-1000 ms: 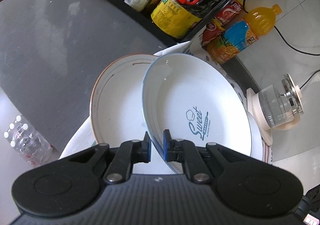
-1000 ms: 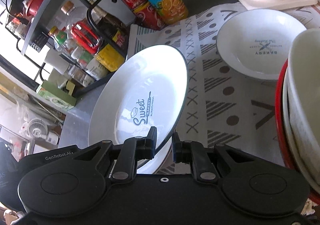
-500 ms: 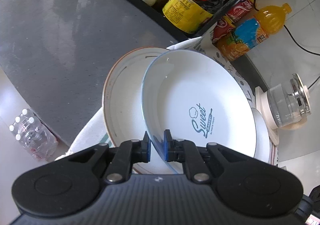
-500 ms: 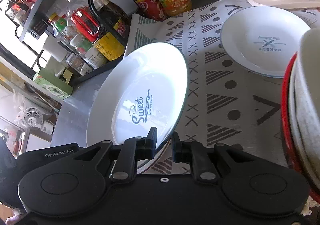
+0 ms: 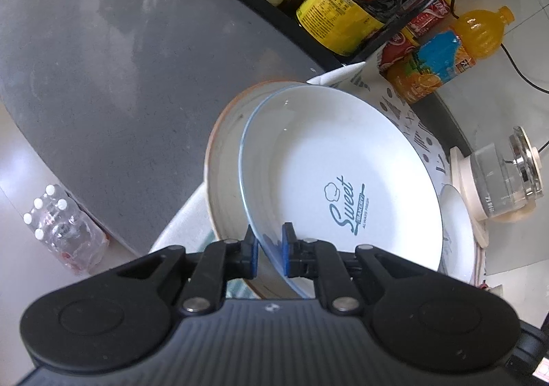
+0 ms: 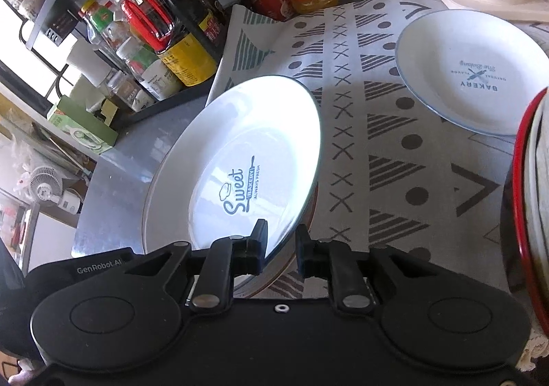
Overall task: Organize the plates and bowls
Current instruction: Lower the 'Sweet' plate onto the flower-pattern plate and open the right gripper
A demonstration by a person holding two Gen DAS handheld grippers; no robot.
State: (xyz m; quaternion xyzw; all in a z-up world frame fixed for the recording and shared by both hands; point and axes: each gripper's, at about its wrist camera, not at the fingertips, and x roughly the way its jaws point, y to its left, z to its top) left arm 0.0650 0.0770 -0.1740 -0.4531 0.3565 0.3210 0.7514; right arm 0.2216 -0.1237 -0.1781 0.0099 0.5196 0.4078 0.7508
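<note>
**Two Grippers, One Plate: A Tilted Lift Above the Stack**

The left gripper (image 5: 268, 250) is clamped on the near rim of a white "Sweet Bakery" plate (image 5: 343, 186), holding it tilted over a brown-rimmed plate (image 5: 223, 159) that lies below on the patterned cloth (image 6: 377, 145). The right gripper (image 6: 279, 245) straddles the opposite rim, its jaws parted, one pad touching the plate and the other apart from it. The risk, judged from this grip: a glazed rim pinched at a single edge may pivot or slide out and strike the plate beneath. If the right gripper closes off-centre, it could twist the plate. A second bakery plate (image 6: 473, 73) and a red-rimmed stack of bowls (image 6: 528, 207) stand close by, within reach of a careless swing.
</note>
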